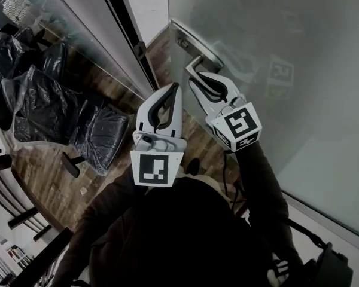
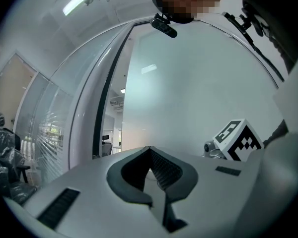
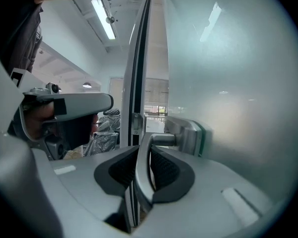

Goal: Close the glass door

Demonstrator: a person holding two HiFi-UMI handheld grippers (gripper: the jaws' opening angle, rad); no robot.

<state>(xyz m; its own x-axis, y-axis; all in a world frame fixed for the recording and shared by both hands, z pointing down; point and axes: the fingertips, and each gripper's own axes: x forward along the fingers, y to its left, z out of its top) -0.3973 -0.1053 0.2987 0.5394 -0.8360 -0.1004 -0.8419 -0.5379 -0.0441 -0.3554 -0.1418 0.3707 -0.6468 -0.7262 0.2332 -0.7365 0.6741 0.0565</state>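
Note:
The frosted glass door stands at the right, its metal lever handle near the edge. My right gripper is shut on that lever; in the right gripper view the lever runs down between the dark pads of my right gripper, out from its mounting plate on the glass door. My left gripper hangs in the air just left of the handle, shut on nothing. In its own view my left gripper points at the glass door.
A dark door frame and a glass partition run along the left of the opening. Chairs wrapped in black plastic stand on the wooden floor at the left. The right gripper's marker cube shows in the left gripper view.

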